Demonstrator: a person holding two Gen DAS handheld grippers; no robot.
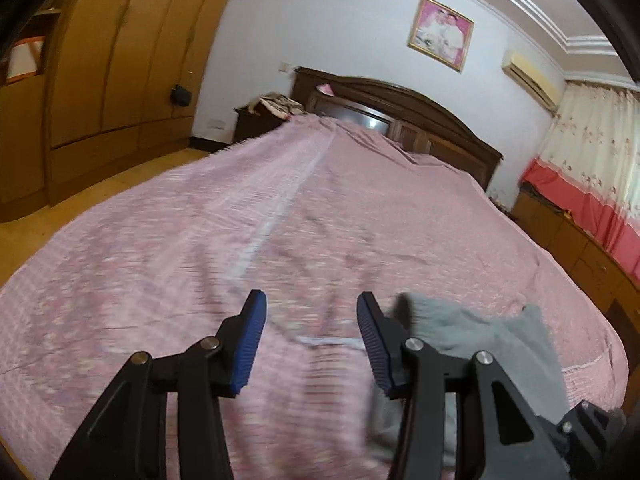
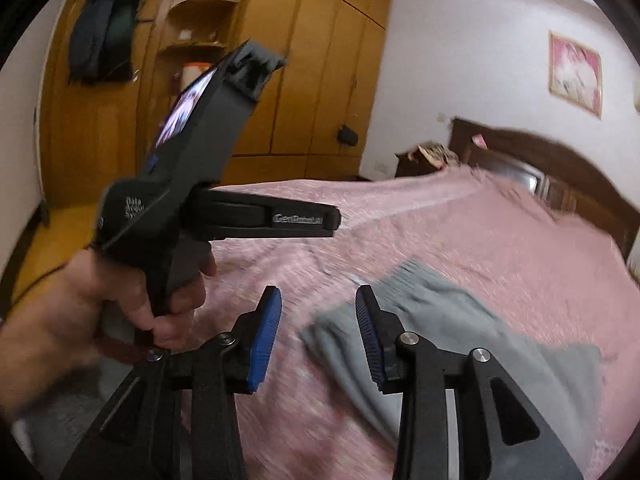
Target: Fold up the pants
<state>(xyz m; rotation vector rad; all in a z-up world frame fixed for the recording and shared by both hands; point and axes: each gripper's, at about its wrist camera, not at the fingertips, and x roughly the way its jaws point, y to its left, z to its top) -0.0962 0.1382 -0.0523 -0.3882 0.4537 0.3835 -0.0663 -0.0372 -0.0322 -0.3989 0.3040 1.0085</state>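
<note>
Item: grey pants (image 2: 452,332), soft knit-looking fabric w/ ribbed band at far end, lying bunched and flat on bed (image 1: 168,240), near its foot edge; blurred, folds unclear.
Bed cover: pink, woven texture w/ a pale stripe lengthwise, lightly creased.
Left hand-held gripper (image 1: 311,340): black arms, blue ribbed pads, jaws wide apart, empty; above cover, pants just right of its right finger.
Right hand-held gripper (image 2: 318,336): same build, jaws wide apart, holding nothing; over pants' near-left edge, contact cannot be told.
Hand (image 2: 132,292) grips the left unit's handle, seen from right wrist view.
Bkgd: wooden wardrobe (image 2: 280,80), dark curved headboard (image 1: 400,112).
</note>
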